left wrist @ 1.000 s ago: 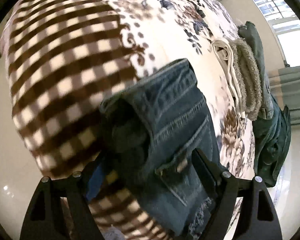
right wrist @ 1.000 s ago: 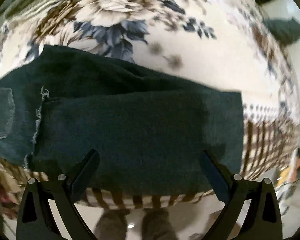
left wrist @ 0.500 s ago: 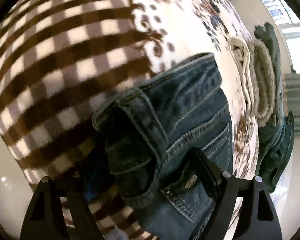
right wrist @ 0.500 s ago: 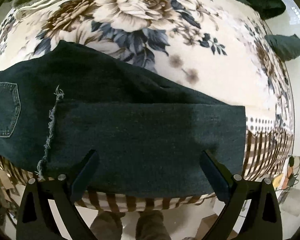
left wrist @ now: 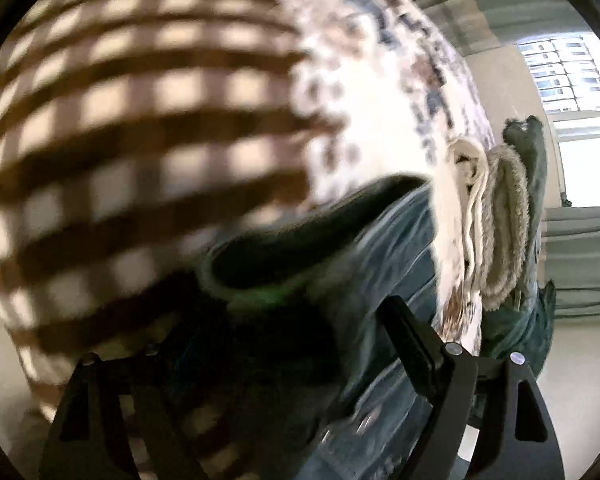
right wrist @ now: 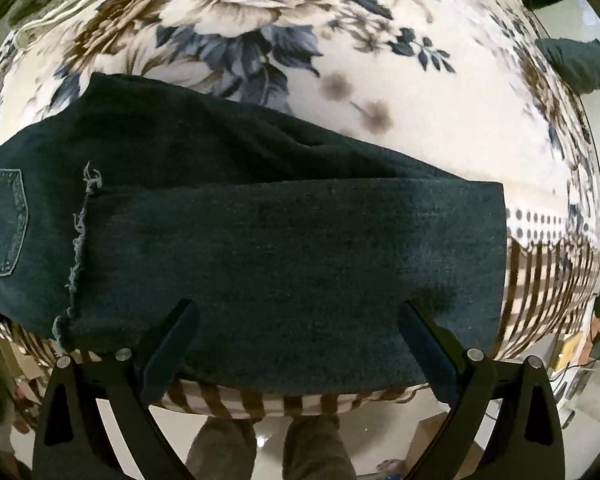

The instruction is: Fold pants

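Observation:
Dark blue jeans (right wrist: pixel 284 232) lie folded lengthwise on a blanket-covered table, legs doubled back with a frayed hem (right wrist: pixel 76 248) on top and a back pocket (right wrist: pixel 2 220) at the left. My right gripper (right wrist: pixel 296 336) is open and empty, hovering over the near edge of the folded legs. In the left wrist view the waistband end of the jeans (left wrist: pixel 300 248) is lifted and blurred, bunched between the fingers of my left gripper (left wrist: pixel 284 332). The left finger is hidden behind the cloth.
The blanket has a brown check border (left wrist: pixel 120 140) and a floral middle (right wrist: pixel 260 12). A folded cream and grey knit pile (left wrist: pixel 496 232) and dark green clothes (left wrist: pixel 528 152) lie at the far side. Another dark garment (right wrist: pixel 580 64) sits at the right edge. Floor and the person's legs show below.
My left gripper has pushed in on the waistband and lifted it, the cloth now rising blurred in front of the camera. My right gripper has drawn back slightly and stays open.

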Motion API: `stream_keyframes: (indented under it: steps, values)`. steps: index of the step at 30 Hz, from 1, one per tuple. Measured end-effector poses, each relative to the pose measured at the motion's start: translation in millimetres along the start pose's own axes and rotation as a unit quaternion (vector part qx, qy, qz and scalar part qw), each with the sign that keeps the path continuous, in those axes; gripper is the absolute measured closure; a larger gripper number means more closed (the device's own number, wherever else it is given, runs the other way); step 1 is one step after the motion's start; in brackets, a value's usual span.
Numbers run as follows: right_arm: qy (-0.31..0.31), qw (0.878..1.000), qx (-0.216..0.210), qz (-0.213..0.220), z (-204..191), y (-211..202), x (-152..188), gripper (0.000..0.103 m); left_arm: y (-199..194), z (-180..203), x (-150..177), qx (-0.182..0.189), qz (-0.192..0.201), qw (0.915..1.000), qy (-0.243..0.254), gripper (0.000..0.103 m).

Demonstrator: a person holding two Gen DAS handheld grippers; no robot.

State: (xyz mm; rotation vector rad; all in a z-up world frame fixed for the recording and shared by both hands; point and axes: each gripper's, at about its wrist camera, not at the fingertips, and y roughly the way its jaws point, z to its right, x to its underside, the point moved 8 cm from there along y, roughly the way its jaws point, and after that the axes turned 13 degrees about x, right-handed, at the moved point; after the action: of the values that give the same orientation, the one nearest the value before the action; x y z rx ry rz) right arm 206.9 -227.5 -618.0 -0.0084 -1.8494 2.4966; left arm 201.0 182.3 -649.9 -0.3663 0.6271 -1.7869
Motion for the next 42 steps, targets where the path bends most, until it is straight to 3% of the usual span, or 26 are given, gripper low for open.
stream_keyframes:
  steps: [1,3,6,9,12,14,15,16,18,22,24,28,34,39,42]
  values:
    - [0.001,1.0,-0.002,-0.001,0.3,0.2,-0.3,0.002,0.5,8.5,-2.2,0.001,0.008,0.9999,0.011,0.037]
    - [0.0,1.0,-0.001,-0.001,0.1,-0.1,-0.2,0.002,2.5,24.9,-2.8,0.017,0.009,0.9992,0.034,0.051]
    - [-0.004,1.0,-0.003,-0.002,0.3,1.2,-1.2,0.002,8.6,34.4,-2.0,0.013,0.005,0.9975,0.069,0.052]
    - [-0.008,1.0,-0.005,-0.005,1.4,4.4,-1.9,0.002,20.2,12.3,-6.7,0.011,-0.008,0.9995,0.028,0.047]
    - [-0.002,1.0,-0.01,-0.01,2.1,6.5,-1.9,0.002,23.2,1.7,-9.6,0.042,-0.013,0.999,0.001,0.045]
    - [0.0,1.0,-0.011,-0.01,2.7,7.8,-1.8,0.002,22.2,5.4,-10.2,0.038,-0.012,0.9992,0.009,0.049]
    - [0.003,1.0,-0.012,-0.013,3.3,9.2,-1.7,0.002,20.9,8.6,-9.9,0.036,-0.008,0.9992,0.016,0.057]
    - [0.006,1.0,-0.014,-0.016,4.7,11.2,-1.9,0.002,19.9,14.9,-9.2,0.038,-0.003,0.9989,0.028,0.069]
    - [0.014,1.0,-0.018,-0.017,9.4,13.7,-2.6,0.002,15.0,29.8,-5.8,0.041,0.001,0.997,0.066,0.078]
    - [0.036,0.999,-0.02,-0.006,25.8,14.2,-3.2,0.002,-10.6,88.7,9.4,0.056,0.016,0.9854,0.16,0.08]
    - [0.05,0.998,-0.028,-0.003,37.6,15.6,-1.9,0.002,-25.2,122.5,26.6,0.069,0.013,0.9759,0.207,0.08]
    - [0.078,0.996,-0.042,0.0,69.3,20.7,5.2,0.002,-51.1,195.5,88.7,0.104,-0.022,0.9458,0.307,0.08]
    - [0.109,0.993,-0.051,0.004,138.3,27.2,20.9,0.002,-57.9,261.9,223.5,0.126,-0.094,0.8935,0.421,0.08]
    - [0.142,0.989,-0.038,0.004,219.2,44.5,33.0,0.002,-25.4,269.9,347.9,0.122,-0.177,0.8544,0.473,0.081]
    - [0.171,0.985,-0.027,0.0,273.6,60.3,41.4,0.002,5.3,252.8,421.7,0.099,-0.233,0.8235,0.508,0.081]
